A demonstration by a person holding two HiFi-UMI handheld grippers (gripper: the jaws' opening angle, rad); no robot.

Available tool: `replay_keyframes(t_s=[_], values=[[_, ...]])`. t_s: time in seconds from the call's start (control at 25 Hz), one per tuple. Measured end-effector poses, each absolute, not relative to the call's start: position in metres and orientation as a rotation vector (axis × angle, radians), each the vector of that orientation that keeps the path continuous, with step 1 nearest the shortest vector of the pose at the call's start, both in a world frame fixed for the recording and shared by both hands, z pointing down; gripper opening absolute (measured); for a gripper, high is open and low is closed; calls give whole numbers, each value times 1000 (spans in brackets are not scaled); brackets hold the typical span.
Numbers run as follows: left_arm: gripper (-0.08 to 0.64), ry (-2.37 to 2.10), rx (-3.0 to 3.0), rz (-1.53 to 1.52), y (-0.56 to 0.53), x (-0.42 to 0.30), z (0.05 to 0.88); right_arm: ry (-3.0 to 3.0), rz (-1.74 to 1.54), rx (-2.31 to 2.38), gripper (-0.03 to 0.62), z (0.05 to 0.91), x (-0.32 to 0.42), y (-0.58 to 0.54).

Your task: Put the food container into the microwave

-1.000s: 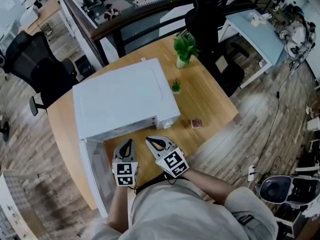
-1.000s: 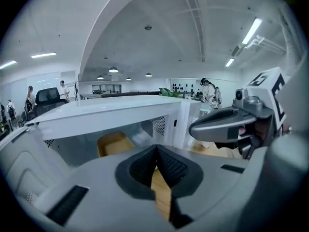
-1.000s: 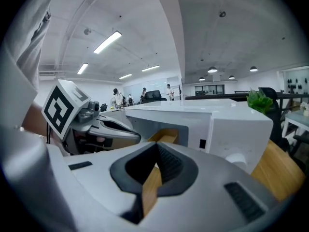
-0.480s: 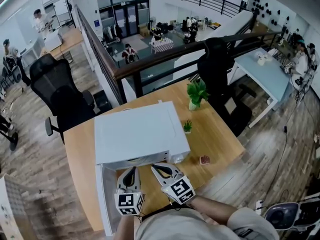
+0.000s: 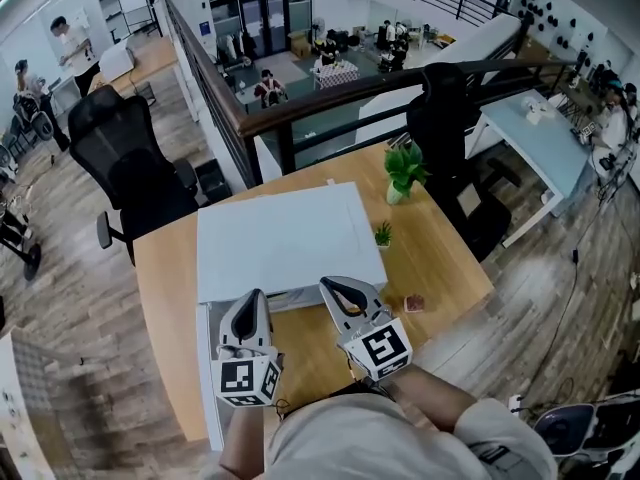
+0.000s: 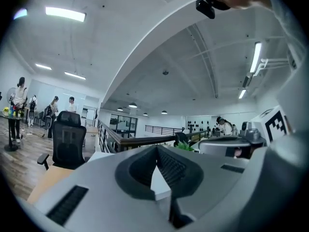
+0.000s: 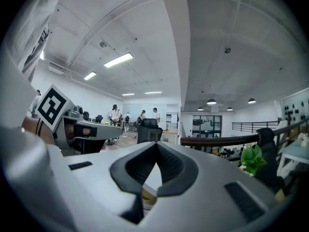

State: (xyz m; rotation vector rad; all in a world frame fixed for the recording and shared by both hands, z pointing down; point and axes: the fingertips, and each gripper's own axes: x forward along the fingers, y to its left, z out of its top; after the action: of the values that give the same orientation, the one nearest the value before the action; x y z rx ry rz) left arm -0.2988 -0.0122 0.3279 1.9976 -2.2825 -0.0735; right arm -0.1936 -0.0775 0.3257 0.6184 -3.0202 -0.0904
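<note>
A white microwave [image 5: 280,238] stands on the wooden table [image 5: 440,258], and its door [image 5: 207,368] hangs open towards me at the left. No food container shows in any view. My left gripper [image 5: 257,296] is held up just before the microwave's front edge, tilted upward, jaws shut with nothing in them. Beside it on the right, my right gripper [image 5: 333,286] is also shut and empty. In both gripper views the jaws point above the microwave, towards the ceiling and the far room. The left gripper [image 6: 157,149] and the right gripper [image 7: 157,145] have their tips meeting.
A potted plant [image 5: 403,168], a tiny plant [image 5: 383,234] and a small pink object [image 5: 413,303] stand on the table right of the microwave. Black office chairs [image 5: 135,158] [image 5: 445,108] stand behind the table, before a railing [image 5: 330,93]. People stand far off at the left.
Both grippers have risen and tilted upward, closer to the head camera, still shut. The head view has lifted to show more of the room.
</note>
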Motion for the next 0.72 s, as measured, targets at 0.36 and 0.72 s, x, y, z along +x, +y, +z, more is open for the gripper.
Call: replay_keyframes(t_s=[0.36, 0.72], values=[[12, -2272, 2051, -76, -19, -286, 318, -3036, -100, 625, 3, 321, -202, -80], [12, -2260, 2078, -68, -30, -285, 318, -3024, -110, 660, 3, 318, -201, -91]])
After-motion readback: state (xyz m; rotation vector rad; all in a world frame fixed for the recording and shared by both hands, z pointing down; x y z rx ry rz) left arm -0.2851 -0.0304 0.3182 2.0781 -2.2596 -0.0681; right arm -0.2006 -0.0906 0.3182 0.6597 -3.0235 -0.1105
